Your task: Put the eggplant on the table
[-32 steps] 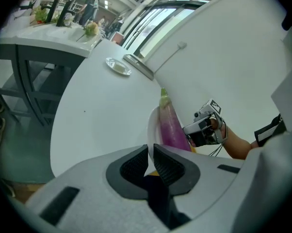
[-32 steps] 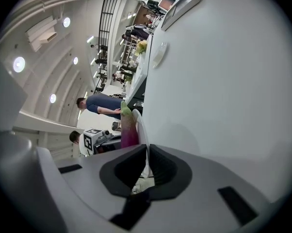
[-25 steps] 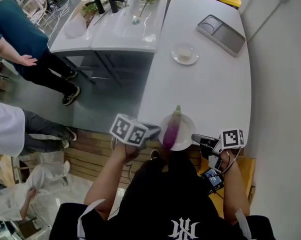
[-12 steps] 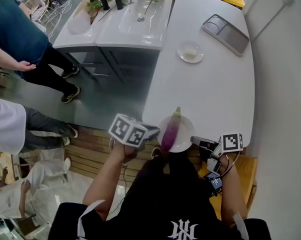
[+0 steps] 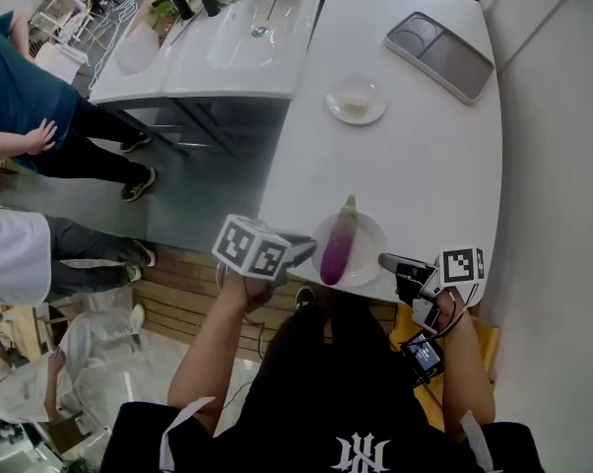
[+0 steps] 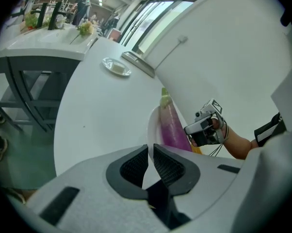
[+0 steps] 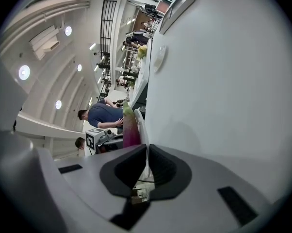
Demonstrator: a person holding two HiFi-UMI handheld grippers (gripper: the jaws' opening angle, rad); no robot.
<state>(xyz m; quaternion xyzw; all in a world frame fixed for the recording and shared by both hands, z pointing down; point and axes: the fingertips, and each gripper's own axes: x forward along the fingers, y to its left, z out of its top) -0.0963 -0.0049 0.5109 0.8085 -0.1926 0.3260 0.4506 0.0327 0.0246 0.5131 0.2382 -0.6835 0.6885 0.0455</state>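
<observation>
A: Note: the plate (image 5: 368, 231) has come forward. A second ago it hung at the near edge of the table (image 5: 415, 166), half out over the person's lap. Now most of it sits over the white top.

B: And the eggplant (image 5: 338, 245)?

A: Lying lengthwise on the plate, green stem toward the far end, and it hasn't rolled. Left gripper (image 5: 301, 251) has its jaws nearly together, pinching the plate's left rim. Right gripper (image 5: 386, 261) is doing the same on the right rim (the thin white edge shows between the pads in both gripper views).

B: Is the plate down yet?

A: I can't tell whether it touches the surface or floats just above it. Both grips look firm, so my guess is it's not released.

B: Anything in the way?

A: No. The small dish (image 5: 356, 100) and the tray (image 5: 439, 55) are well apart, further up the table. I judge it close to done; what's left is to lower and let go.
</observation>
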